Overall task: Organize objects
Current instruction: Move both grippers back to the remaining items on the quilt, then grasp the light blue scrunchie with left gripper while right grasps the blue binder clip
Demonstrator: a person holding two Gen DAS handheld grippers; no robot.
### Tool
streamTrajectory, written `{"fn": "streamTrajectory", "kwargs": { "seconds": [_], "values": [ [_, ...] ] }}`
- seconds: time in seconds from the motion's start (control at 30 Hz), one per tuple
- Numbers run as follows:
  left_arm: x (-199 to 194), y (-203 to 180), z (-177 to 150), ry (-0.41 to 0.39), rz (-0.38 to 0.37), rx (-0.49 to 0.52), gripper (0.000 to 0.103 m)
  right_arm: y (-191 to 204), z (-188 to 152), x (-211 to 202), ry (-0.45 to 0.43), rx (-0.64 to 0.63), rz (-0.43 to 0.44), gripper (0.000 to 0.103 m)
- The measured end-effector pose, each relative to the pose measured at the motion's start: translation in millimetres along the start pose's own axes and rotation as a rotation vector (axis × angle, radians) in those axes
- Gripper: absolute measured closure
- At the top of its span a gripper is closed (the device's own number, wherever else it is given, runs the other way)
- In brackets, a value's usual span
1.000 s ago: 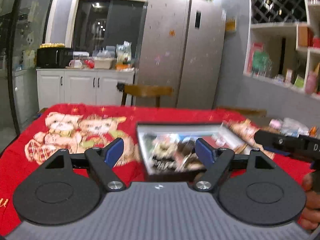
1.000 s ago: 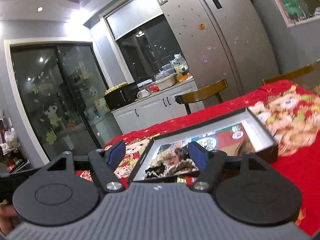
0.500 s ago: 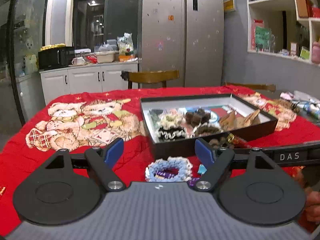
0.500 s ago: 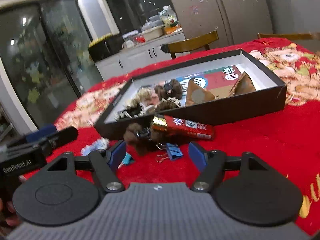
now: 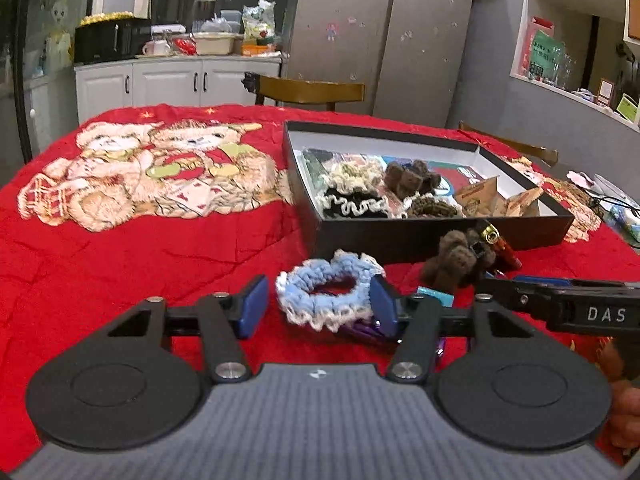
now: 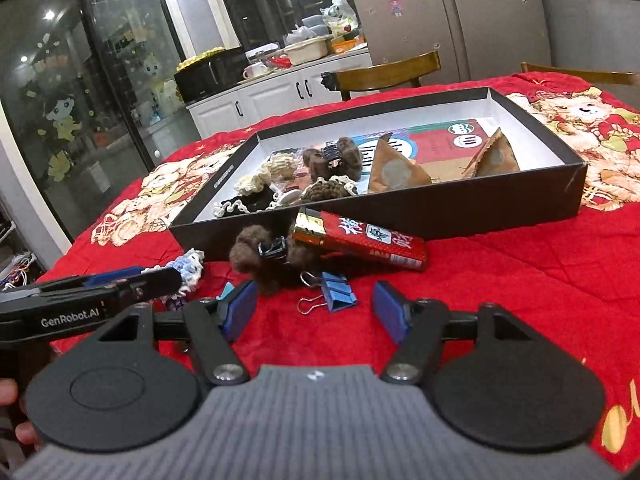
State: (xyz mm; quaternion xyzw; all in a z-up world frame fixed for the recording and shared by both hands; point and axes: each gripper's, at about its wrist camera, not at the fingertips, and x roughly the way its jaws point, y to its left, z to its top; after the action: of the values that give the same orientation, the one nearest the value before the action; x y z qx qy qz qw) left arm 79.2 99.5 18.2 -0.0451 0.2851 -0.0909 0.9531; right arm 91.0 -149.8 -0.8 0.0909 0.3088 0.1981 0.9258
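Note:
A black box point(image 5: 440, 232) point(image 6: 440, 216) on the red cloth holds scrunchies, a brown hair clip and brown paper packets. In front of it lie a blue and white scrunchie point(image 5: 326, 294) point(image 6: 188, 266), a brown fuzzy hair clip point(image 5: 456, 260) point(image 6: 264, 252), a red pack point(image 6: 360, 240) and a blue binder clip point(image 6: 336, 292). My left gripper point(image 5: 318, 306) is open, its fingers around the blue scrunchie. My right gripper point(image 6: 316, 312) is open, just in front of the binder clip.
Wooden chairs point(image 5: 308, 90) point(image 6: 384, 70) stand at the far side of the table. Small items point(image 5: 616, 204) lie at the table's right edge. A purple thing point(image 5: 360, 330) lies under the scrunchie. Bare red cloth point(image 5: 120, 264) spreads to the left.
Both grippers have tilted down and moved toward the loose things in front of the box. The blue scrunchie now lies between the left fingers; the binder clip is closer to the right fingers.

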Motion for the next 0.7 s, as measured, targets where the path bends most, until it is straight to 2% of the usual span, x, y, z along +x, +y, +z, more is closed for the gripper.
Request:
{"fn": "streamTrajectory", "kwargs": {
  "seconds": [0.13, 0.23, 0.3, 0.37, 0.4, 0.7],
  "values": [
    [4.3, 0.5, 0.3, 0.024, -0.012, -0.011, 0.054, 6.0, 0.7, 3.9, 0.009, -0.034, -0.017, 0.044],
    [4.7, 2.3, 0.1, 0.024, -0.015, -0.021, 0.058, 13.6, 0.7, 6.0, 0.018, -0.076, -0.063, 0.059],
    [3.7, 1.7, 0.1, 0.019, -0.009, -0.021, 0.067, 15.2, 0.6, 6.7, 0.019, -0.086, -0.090, 0.075],
    [2.5, 0.6, -0.1, 0.013, 0.001, -0.016, 0.073, 12.1, 0.8, 6.4, 0.018, -0.071, -0.084, 0.077],
    [2.2, -0.1, -0.1, 0.012, 0.002, -0.011, 0.074, 10.4, 1.2, 6.2, 0.017, -0.061, -0.083, 0.084],
    [-1.1, -2.0, -1.4, 0.000, 0.012, 0.001, 0.075, 9.4, 1.5, 5.1, 0.013, -0.057, -0.087, 0.086]
  ]
}}
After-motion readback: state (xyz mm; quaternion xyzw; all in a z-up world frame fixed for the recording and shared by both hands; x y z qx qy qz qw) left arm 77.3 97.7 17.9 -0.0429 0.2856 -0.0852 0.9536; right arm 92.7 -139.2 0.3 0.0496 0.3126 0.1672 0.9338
